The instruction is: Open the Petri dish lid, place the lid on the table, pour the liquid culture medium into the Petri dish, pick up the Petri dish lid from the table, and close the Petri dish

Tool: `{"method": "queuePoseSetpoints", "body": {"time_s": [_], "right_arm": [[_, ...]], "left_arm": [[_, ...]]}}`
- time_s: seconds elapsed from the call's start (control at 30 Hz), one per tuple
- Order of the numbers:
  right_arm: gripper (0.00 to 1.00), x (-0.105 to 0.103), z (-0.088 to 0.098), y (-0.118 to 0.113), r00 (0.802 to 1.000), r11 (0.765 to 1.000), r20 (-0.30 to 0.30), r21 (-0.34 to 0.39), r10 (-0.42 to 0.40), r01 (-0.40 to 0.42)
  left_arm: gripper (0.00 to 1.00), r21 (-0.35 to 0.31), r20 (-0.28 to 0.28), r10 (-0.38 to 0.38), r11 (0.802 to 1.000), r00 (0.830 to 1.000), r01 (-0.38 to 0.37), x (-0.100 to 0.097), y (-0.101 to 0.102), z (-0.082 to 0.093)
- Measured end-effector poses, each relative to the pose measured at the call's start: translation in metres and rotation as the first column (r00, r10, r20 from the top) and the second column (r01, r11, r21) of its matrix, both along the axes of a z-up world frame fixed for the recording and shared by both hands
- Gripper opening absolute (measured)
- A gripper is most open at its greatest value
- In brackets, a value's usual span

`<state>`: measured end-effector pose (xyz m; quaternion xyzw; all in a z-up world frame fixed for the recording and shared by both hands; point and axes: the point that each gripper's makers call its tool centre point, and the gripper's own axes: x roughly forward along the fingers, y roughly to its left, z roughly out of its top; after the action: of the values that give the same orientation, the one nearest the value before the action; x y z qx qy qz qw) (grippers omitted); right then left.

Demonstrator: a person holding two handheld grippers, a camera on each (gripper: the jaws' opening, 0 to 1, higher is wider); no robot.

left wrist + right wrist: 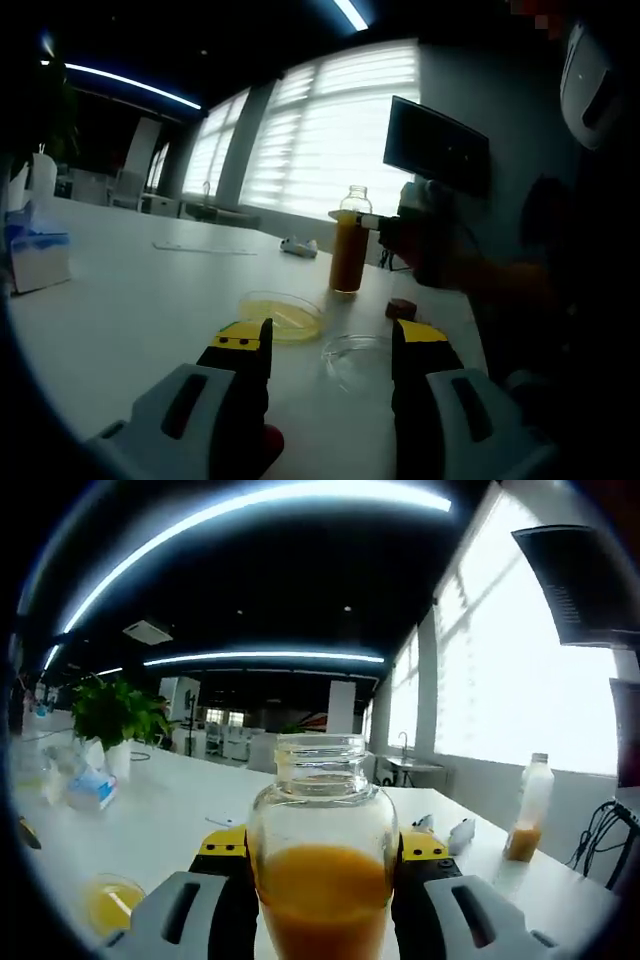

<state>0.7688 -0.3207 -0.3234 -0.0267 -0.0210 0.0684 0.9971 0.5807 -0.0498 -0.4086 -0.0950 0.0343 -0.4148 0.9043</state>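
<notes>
Sitting on the white table (130, 300), the shallow clear Petri dish (283, 314) already holds a yellow pool of medium, and its clear round lid (356, 360) lies flat just beside it, nearer the camera and to the right. The left gripper (332, 352) hovers low in front of both with its yellow-tipped jaws wide apart and nothing between them; the lid shows in the gap. Beyond the dish, the clear glass bottle of orange liquid (349, 243) stands upright, uncapped, with the right gripper (322, 858) closed around its body. A small dark cap (401, 309) rests on the table close to the bottle's base.

By the look of it the pour is done and the lid pickup comes next. The lid is thin and flat, so jaws closing from above may slide it or tip it against the dish and slosh medium over the rim. If the bottle is let go while tilted, it could topple toward the open dish. A blue-and-white tissue box (38, 258) sits well apart at the far left.
</notes>
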Motion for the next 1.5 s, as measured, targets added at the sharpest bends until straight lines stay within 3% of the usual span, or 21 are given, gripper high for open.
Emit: {"method": "queuePoseSetpoints", "body": {"time_s": [0.07,0.47,0.63,0.73,0.83,1.27,1.5], "right_arm": [[0.48,0.001,-0.002,-0.001,1.0,0.998,-0.02,0.056,0.003,-0.002],[0.49,0.001,-0.003,0.004,1.0,0.997,-0.007,0.069,0.016,-0.016],[0.5,0.0,-0.001,0.003,0.999,0.99,-0.006,0.135,0.047,-0.046],[0.55,-0.002,0.002,0.001,0.999,0.993,0.003,0.115,0.037,-0.037],[0.6,-0.009,0.007,0.003,0.999,0.995,0.011,0.093,0.04,-0.041],[0.59,-0.056,0.01,0.004,0.999,0.992,0.015,0.121,0.036,-0.038],[0.58,-0.082,0.004,0.009,0.999,0.997,0.004,0.065,0.039,-0.039]], "left_arm": [[0.39,0.0,0.0,0.0,1.0,1.0,0.0,0.0,0.0,0.0],[0.39,0.003,0.003,0.004,1.0,1.0,-0.004,0.0,0.001,0.0],[0.39,0.004,0.007,0.004,1.0,1.0,-0.004,0.0,0.001,0.0],[0.39,0.005,0.008,0.005,1.0,1.0,-0.005,0.0,0.001,0.001],[0.39,0.005,0.01,0.004,1.0,1.0,-0.005,-0.001,0.0,0.001],[0.39,0.015,0.012,0.011,1.0,1.0,-0.012,0.0,0.001,0.0],[0.39,0.014,0.013,0.018,1.0,1.0,-0.018,0.001,0.002,0.001]]}}
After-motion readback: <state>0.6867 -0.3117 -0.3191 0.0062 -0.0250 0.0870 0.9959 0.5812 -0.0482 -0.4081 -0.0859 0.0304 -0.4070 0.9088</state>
